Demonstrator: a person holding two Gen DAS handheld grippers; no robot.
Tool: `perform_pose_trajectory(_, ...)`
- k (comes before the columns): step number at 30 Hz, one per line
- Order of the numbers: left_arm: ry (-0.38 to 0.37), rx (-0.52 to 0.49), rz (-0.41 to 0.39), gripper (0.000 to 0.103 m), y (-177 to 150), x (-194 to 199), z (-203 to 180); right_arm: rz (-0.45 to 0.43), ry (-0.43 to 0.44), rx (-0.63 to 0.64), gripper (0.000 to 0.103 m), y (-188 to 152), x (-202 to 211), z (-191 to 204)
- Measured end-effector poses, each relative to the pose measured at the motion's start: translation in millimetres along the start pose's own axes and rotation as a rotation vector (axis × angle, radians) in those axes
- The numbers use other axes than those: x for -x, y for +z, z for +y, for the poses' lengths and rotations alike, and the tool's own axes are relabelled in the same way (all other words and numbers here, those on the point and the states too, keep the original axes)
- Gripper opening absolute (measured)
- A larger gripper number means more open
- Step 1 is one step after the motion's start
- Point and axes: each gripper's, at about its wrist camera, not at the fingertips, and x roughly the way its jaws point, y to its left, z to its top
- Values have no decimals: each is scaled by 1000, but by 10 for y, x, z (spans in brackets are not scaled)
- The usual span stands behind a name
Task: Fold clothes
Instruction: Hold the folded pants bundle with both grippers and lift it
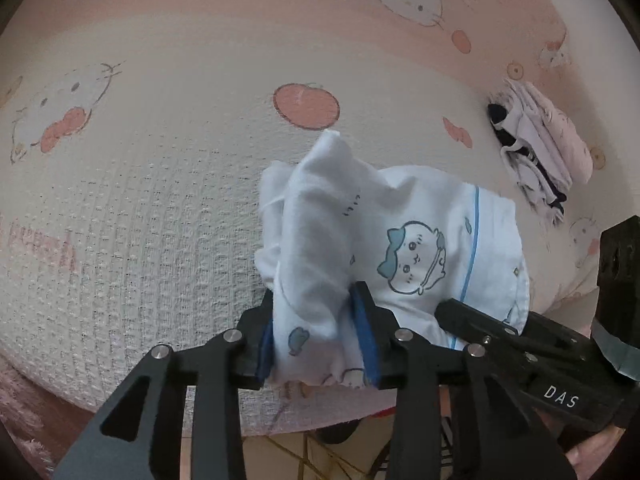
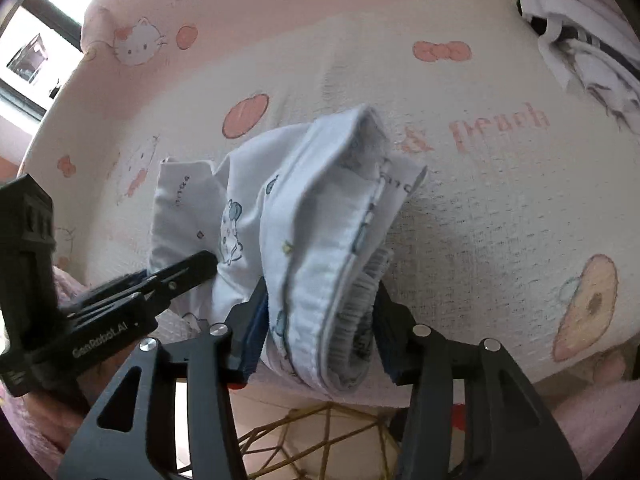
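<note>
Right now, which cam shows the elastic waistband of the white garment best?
Right wrist view. The ribbed waistband sits clamped in the right gripper, close and sharp. The left wrist view shows only the printed body of the white garment and a bunched edge in the left gripper; no waistband is visible there.

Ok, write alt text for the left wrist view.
The left claw is shut on a bunched part of a white cartoon-print garment, which lies on a pink and cream cat-and-peach bedspread. The right claw reaches in from the right at the garment's near edge, and a small pile of other clothes lies further back.
</note>
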Motion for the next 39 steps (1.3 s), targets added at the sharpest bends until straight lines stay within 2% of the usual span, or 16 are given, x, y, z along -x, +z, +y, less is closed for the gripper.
perform_pose_trajectory(2, 32, -38, -6, 38, -11, 2, -68, -8, -22, 10, 53, -11, 31, 4)
perform_pose_trajectory(8, 42, -29, -26, 35, -1, 69, -22, -34, -54, 46, 51, -35, 122, 53)
perform_pose_trajectory(12, 47, -14, -22, 38, 40, 121, 69, -50, -72, 30, 53, -26, 226, 2)
perform_pose_trajectory(14, 33, 4, -19, 38, 44, 152, 128, -40, -76, 29, 55, -7, 234, -16)
perform_pose_trajectory(16, -28, 20, 9, 38, 66, 156, 188, -47, -87, 24, 56, -1, 274, -39)
perform_pose_trajectory(17, -42, 25, 21, 40, 58, 163, 233, -60, -92, 20, 56, 7, 309, -51)
perform_pose_trajectory(18, -43, 26, 39, 48, 48, 124, 246, -73, -96, 16, 57, 15, 344, -64)
perform_pose_trajectory(20, -37, 24, 63, 52, 12, 42, 269, -91, -99, 9, 64, 36, 391, -91)
perform_pose_trajectory(23, -50, 5, 31, 53, -32, 37, 199, 5, -32, -7, 68, 88, 124, -117)
perform_pose_trajectory(24, -74, -16, 36, 43, -52, 9, 140, 42, 3, -25, 68, 76, 26, -123)
perform_pose_trajectory(25, -91, -38, 40, 42, -73, -14, 81, 52, 11, -20, 71, 59, -32, -91)
perform_pose_trajectory(28, -11, -108, 10, 33, -142, -10, -52, 26, -61, 115, 52, 11, -112, 149)
perform_pose_trajectory(30, -3, -99, 1, 24, -132, 10, -64, 7, -96, 175, 45, 14, -155, 261)
perform_pose_trajectory(32, -6, -76, -1, 22, -105, 48, -64, -10, -80, 161, 36, 41, -116, 264)
perform_pose_trajectory(35, -26, -101, -10, 21, -26, 242, -241, -42, -62, 127, 34, 28, 190, 250)
perform_pose_trajectory(39, -74, -190, -84, 21, 197, 597, -673, -169, -97, 136, 34, 256, 762, 122)
